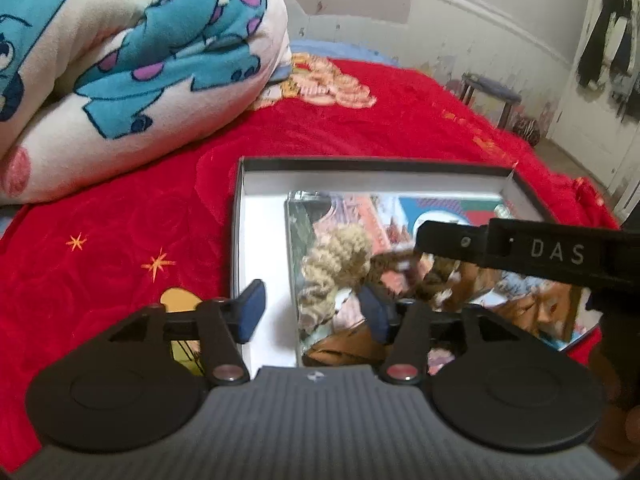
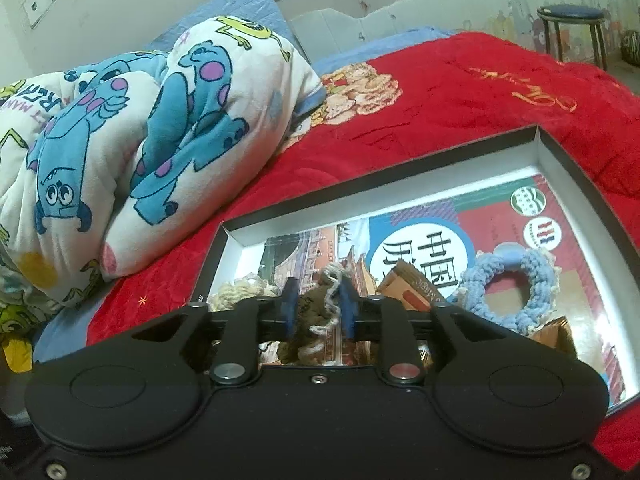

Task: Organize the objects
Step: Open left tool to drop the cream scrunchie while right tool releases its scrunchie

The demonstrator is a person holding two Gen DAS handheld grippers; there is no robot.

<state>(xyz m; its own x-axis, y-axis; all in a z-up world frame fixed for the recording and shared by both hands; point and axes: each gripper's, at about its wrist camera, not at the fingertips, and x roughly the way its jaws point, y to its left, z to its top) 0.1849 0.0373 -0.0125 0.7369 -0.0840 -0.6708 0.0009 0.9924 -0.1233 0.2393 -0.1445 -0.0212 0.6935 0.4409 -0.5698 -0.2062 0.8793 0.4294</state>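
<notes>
Left gripper (image 1: 316, 312) has its blue pads well apart with nothing between them, hanging over the near-left part of the box (image 1: 240, 216), above the bare white floor and the edge of the picture card (image 1: 448, 204) lying inside. The right gripper (image 2: 319, 310) is only a bit open, and a brown yarn piece (image 2: 308, 312) with a pale strand sits between its pads. Can't tell for sure if the pads are pressing on it or just flanking it.

Everything sits on a bed with a red blanket (image 2: 460, 92). A rolled-up cartoon-monster quilt (image 2: 172, 108) lies to the left of the box, well apart from it. Scuffed white walls behind, and a blue-topped stool (image 2: 570, 14) at the far end.

Inside the box: a cream yarn tuft (image 1: 336, 256) just ahead of the left gripper's pads, a blue crocheted ring (image 2: 510, 280) off to the right of the right gripper, and a small brown carton (image 2: 412, 284) between the ring and the brown yarn.
</notes>
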